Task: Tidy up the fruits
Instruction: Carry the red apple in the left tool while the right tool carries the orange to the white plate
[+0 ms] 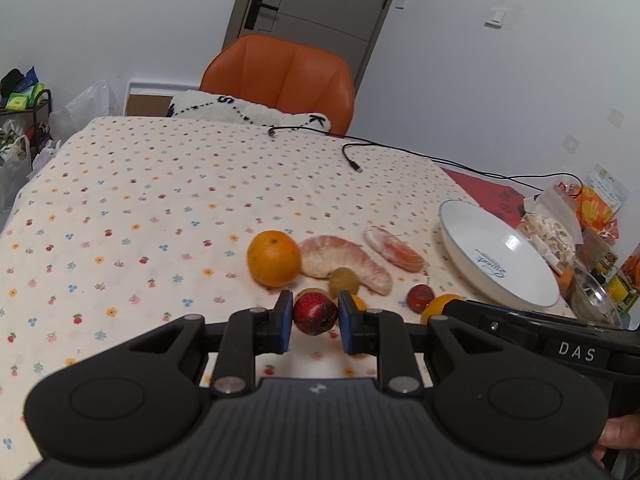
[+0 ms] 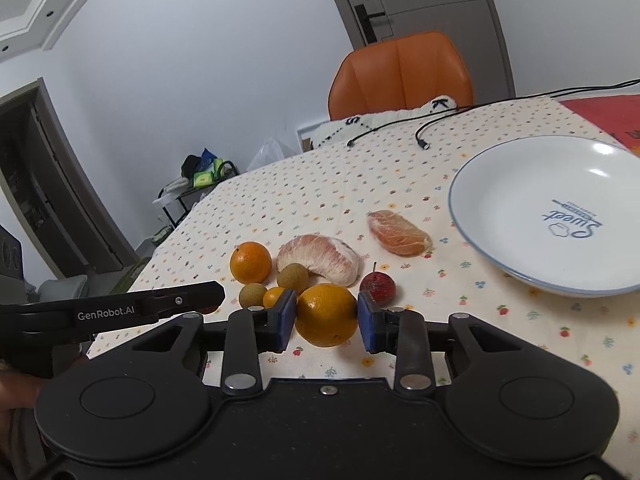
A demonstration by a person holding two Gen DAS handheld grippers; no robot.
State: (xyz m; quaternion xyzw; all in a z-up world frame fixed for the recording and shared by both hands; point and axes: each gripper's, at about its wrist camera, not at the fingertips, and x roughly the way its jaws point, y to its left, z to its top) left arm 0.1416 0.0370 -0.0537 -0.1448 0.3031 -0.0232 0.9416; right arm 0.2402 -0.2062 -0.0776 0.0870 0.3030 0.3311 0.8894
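**Both tongs on fruit; the plate lies off to the right**

The left tongs [image 1: 315,320] have their blue pads against either side of a small dark-red fruit [image 1: 315,314], closed to its width. The right tongs [image 2: 327,317] stand wider, their pads flanking a large orange [image 2: 326,315]; the left pad touches the peel, and the right one looks to be touching or just shy of it, though the fisheye curve makes that last bit hard to judge. Whether either fruit is lifted off the table [image 1: 140,208] or resting on its flowered cloth cannot be told from these views.

The relation that matters is the white plate [image 2: 520,184]. It sits empty, forward and to the right of both tongs, and clearly nearer the right hand's pair: in the right wrist view its rim is close by the orange, while in the left wrist view it lies well across, past the right tongs' body. So the orange has the short path; the red fruit must cross over or behind the other arm.

Left loose near the tongs are a second orange [image 2: 251,262], two pomelo segments [image 2: 320,259], a second red fruit [image 2: 378,287], and some small round brown and yellow fruits [image 2: 293,278], clustered close together.
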